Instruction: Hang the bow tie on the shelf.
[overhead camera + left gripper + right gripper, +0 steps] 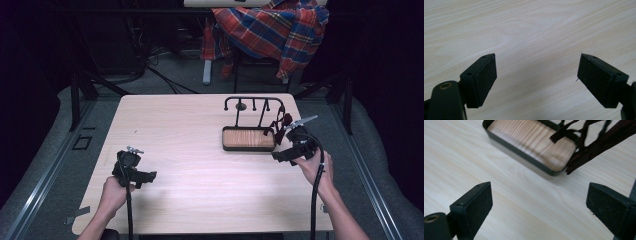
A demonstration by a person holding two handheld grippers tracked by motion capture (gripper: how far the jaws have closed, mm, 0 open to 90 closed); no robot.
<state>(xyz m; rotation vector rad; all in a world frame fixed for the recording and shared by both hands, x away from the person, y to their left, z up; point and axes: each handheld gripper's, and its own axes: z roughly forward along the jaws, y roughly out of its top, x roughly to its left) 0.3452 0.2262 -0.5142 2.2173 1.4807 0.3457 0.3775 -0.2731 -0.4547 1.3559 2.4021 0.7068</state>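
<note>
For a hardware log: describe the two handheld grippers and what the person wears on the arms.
Both the left gripper and right gripper are black, each trailing a black cable and topped by a grey plate. The fingers are blocky, with flat, rough black pads. No sleeves show; forearms are bare.

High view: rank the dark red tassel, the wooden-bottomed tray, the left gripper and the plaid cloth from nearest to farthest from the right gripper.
From the right gripper:
1. Dark red tassel, hanging off the rack's right end, just above it.
2. Wooden-bottomed tray, just to its left.
3. Left gripper, across the table at the near left.
4. Plaid cloth, beyond the table's far edge.
</note>
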